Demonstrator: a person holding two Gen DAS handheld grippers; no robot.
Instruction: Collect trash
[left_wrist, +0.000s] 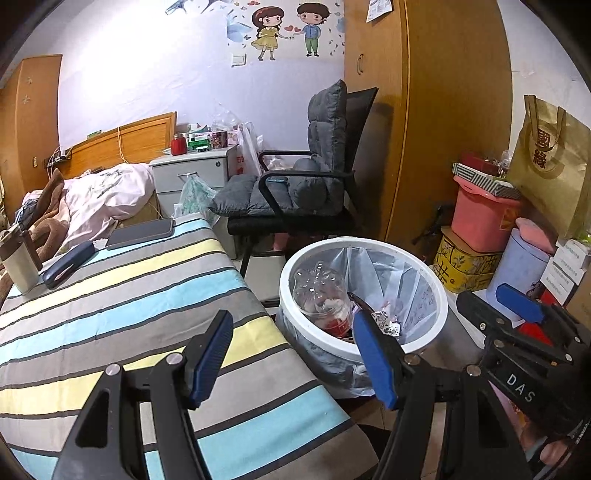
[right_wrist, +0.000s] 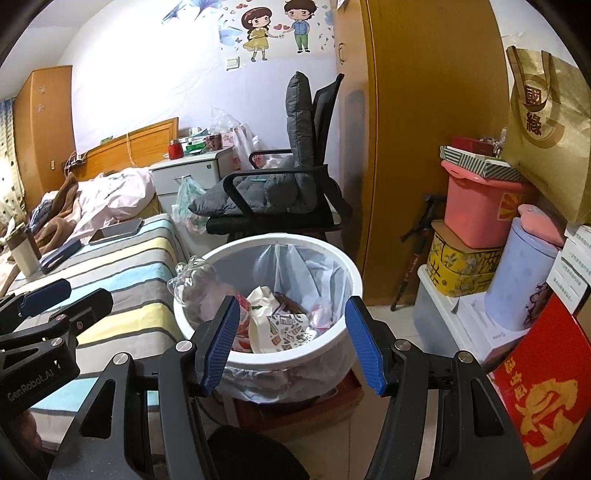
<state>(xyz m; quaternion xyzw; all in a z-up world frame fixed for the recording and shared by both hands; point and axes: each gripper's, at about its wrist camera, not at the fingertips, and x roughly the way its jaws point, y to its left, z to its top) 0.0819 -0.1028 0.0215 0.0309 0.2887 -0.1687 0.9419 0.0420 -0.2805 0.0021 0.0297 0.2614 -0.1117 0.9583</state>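
A white round trash bin (left_wrist: 421, 347) lined with a clear bag stands on the floor beside the striped bed (left_wrist: 129, 295). It also shows in the right wrist view (right_wrist: 343, 273). A clear plastic bottle (left_wrist: 321, 291) leans inside the bin's left rim, seen again in the right wrist view (right_wrist: 192, 280). Paper wrappers (right_wrist: 280, 328) lie in the bin. My left gripper (left_wrist: 291, 358) is open and empty at the bed's edge next to the bin. My right gripper (right_wrist: 291, 343) is open and empty just above the bin's near rim.
On the bed lie a phone (left_wrist: 140, 232), a dark case (left_wrist: 68, 264) and a tumbler (left_wrist: 18, 258). A black chair with grey cushion (left_wrist: 295, 188) stands behind the bin. Stacked boxes and tubs (right_wrist: 480, 229) and a wardrobe (right_wrist: 424, 129) are at the right.
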